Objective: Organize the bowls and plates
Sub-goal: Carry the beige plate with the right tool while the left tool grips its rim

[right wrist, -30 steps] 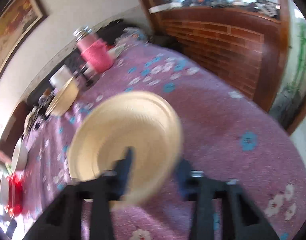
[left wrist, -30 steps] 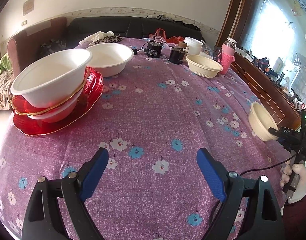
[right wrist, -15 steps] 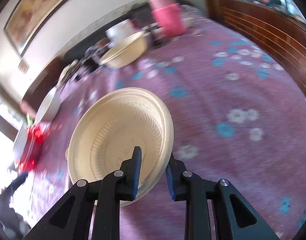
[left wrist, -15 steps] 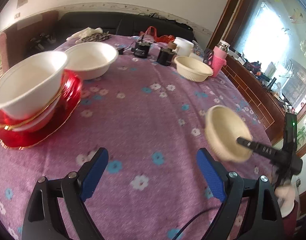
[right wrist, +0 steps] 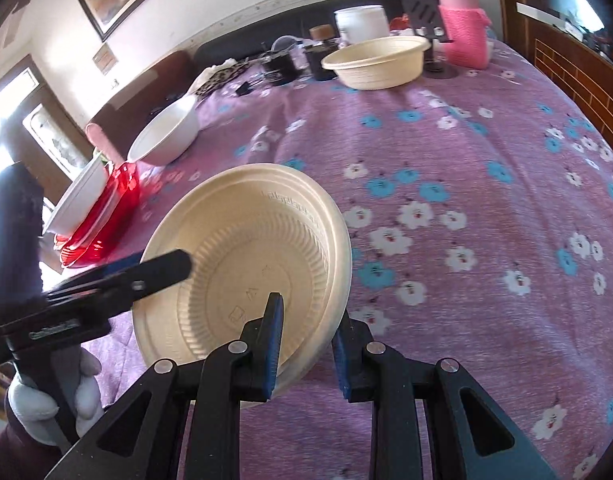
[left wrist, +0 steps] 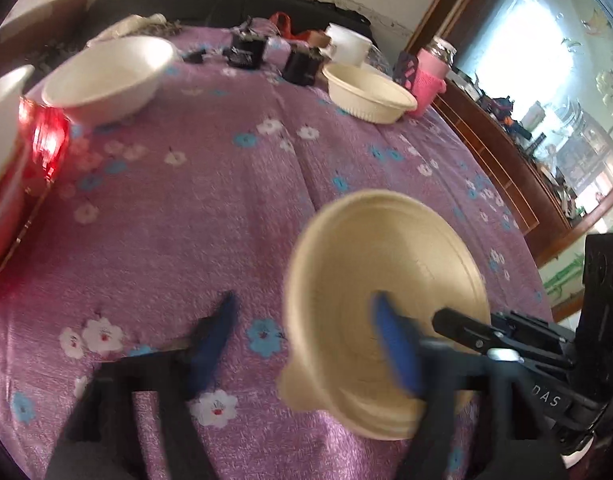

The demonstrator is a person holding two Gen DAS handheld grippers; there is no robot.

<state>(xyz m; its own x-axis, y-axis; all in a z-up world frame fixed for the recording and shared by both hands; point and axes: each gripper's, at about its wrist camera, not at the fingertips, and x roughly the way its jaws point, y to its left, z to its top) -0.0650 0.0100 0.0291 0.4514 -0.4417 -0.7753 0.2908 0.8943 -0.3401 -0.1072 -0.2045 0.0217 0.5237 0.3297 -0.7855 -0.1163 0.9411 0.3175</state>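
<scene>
Tilting on edge, cream bowl (right wrist: pixel 246 264) faces leftward.

A purple flowered tablecloth (right wrist: pixel 486 160) covers the table. On it, a white bowl (right wrist: pixel 166 132) sits at left and a red plate (right wrist: pixel 102 220) lower left. A cream bowl (right wrist: pixel 376 62) and pink bottle (right wrist: pixel 464 28) stand along the top.

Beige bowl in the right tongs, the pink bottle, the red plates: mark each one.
Beige bowl in the right tongs (right wrist: pixel 242 280): right wrist view, on its ribbed inner base.
Pink bottle (right wrist: pixel 464 40): right wrist view, on its knitted sleeve.
Red plates (right wrist: pixel 102 220): right wrist view, on the stack's outer edge.
</scene>
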